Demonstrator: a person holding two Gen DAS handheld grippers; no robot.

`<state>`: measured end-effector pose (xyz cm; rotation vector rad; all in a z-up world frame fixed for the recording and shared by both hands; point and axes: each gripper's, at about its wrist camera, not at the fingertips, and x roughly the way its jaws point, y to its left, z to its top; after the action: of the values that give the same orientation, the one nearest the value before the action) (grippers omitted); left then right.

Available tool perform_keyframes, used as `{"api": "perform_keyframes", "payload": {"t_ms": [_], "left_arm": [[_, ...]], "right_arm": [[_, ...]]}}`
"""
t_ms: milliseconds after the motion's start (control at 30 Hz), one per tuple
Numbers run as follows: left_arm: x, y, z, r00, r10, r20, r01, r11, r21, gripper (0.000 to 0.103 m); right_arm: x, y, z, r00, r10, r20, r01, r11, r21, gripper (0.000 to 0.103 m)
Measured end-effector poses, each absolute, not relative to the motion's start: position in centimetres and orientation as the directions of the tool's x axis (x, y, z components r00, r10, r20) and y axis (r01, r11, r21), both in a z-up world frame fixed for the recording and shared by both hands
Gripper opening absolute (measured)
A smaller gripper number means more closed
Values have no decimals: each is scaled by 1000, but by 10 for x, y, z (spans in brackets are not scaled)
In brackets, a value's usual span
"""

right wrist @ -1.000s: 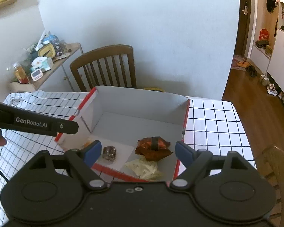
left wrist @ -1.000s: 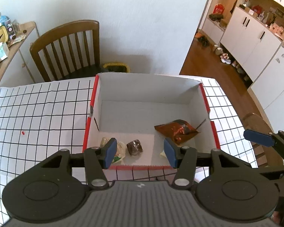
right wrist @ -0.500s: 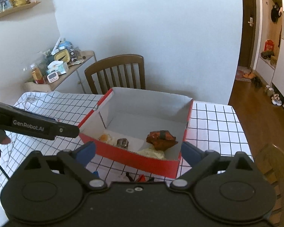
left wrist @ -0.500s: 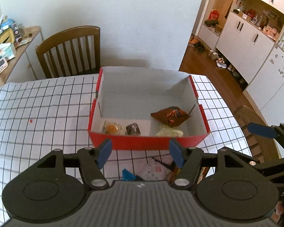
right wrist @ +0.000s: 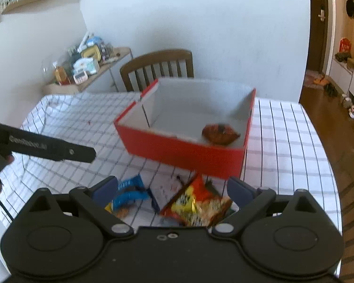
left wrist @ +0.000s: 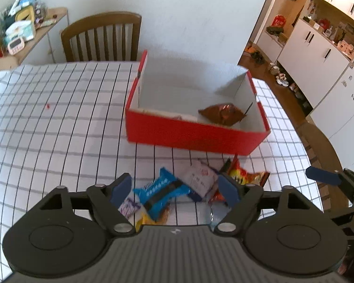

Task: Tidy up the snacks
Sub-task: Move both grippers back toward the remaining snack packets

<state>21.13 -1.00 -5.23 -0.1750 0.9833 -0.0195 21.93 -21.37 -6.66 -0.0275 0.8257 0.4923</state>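
Both of your tools have pulled back from over the red box since the earlier frames, so the pile of loose packets in front of it has come into view.

From the left wrist, your left tool has just been opening and stands wide, holding nothing; a blue packet lies on the counter between its jaws, not pinched. Just beside it sit a white packet and an orange-red packet, with a purple-and-white one partly hidden under the left jaw. The red box stands beyond them, and a brown packet shows inside it near the right wall; anything else in there is screened by the front wall.

From the right wrist, your right tool has also just been opening and is spread wide and empty, with the orange-red packet lying below between its jaws and the blue packet near its left jaw. The red box shows the brown packet on its floor.

By my reading you are partway: some snacks are boxed, at least four wait outside, and the next pick has yet to start.
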Motion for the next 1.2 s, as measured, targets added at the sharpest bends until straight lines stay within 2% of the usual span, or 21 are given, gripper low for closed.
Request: {"api": "perform_keyframes", "payload": {"t_ms": [300,500,633,800,900,1200], "left_arm": [[194,1,-102,456,-75,-887,-140,978,-155,85],[199,9,-136,368,-59,-928,-219,964,-148,85],[204,10,-153,328,-53,-943,-240,961,-138,85],[211,13,-171,268,-65,-961,-274,951,-140,85],[215,18,-182,236,-78,-969,-307,940,-150,85],[222,21,-197,237,-83,-968,-358,919,-166,84]], "right_arm": [[207,-217,-105,532,355,-769,-376,912,160,99],[215,-221,-132,522,297,-799,-375,922,98,99],[224,-225,-144,520,279,-808,-326,938,114,99],[234,-214,-144,559,261,-787,-386,922,31,99],[243,-208,-152,542,235,-807,-402,916,-3,99],[257,-205,-170,526,226,-820,-367,930,21,97]]}}
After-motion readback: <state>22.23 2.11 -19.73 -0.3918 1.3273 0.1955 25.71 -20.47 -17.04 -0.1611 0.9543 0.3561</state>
